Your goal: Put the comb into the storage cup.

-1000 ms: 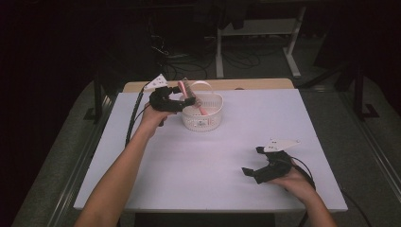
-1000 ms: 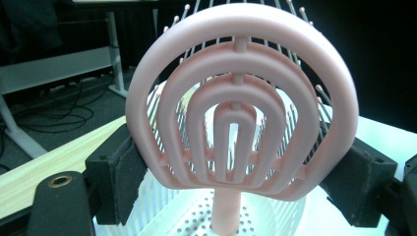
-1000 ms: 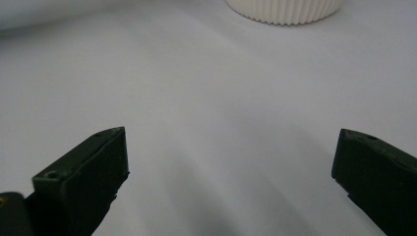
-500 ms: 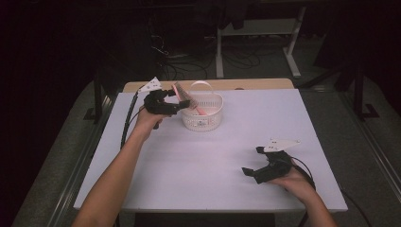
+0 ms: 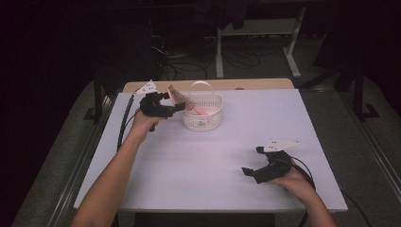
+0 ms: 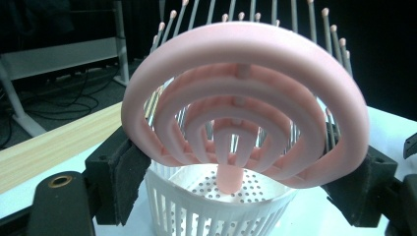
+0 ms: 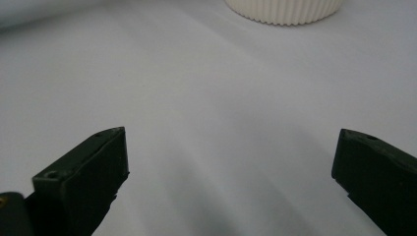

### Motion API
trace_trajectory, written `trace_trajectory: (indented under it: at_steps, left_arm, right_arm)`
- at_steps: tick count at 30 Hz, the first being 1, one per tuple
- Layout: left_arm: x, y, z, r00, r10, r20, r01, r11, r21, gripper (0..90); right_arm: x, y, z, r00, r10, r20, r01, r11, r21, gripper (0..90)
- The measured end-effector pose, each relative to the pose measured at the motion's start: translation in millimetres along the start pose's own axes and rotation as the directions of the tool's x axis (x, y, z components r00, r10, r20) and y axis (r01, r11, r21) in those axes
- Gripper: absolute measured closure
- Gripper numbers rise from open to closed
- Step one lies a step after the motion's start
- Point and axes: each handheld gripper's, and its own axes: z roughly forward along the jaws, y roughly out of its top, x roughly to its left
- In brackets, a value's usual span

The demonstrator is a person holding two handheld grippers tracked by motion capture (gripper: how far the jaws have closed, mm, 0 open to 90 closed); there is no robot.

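At the near right of the table [image 5: 227, 161], my right gripper [image 5: 253, 163] rests low with its jaws wide and nothing between them. Farther off, at the far left, my left gripper [image 5: 182, 105] clamps the pink brush [image 6: 246, 103] by its vented head, held over the rim of the white basket [image 5: 203, 118], handle tip down inside it.

A white bench [image 5: 208, 170] with a wooden strip [image 5: 255, 84] along its far edge carries a white basket [image 5: 203, 119], standing near that strip, left of the bench's middle.
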Motion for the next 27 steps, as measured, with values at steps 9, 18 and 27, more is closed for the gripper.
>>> trace_trajectory:
  at_steps: [9,18,27]
  left_arm:
    - [2.9,-4.8,-3.6,0.9999,-0.002,-0.01,0.002,1.0,0.005,18.9]
    - [3.7,-6.0,-5.8,0.9999,0.01,-0.013,-0.009,0.9998,0.019,18.6]
    - [1.9,-6.6,-6.8,0.9996,0.016,-0.024,-0.015,0.9996,0.023,17.1]
  right_arm:
    - [0.2,-0.1,0.0,1.0,-0.001,0.0,0.001,1.0,0.001,0.1]
    - [1.0,0.0,-0.5,1.0,-0.005,0.003,0.005,1.0,-0.002,0.1]
    - [1.1,0.0,0.3,1.0,-0.01,0.0,0.01,1.0,-0.002,0.1]
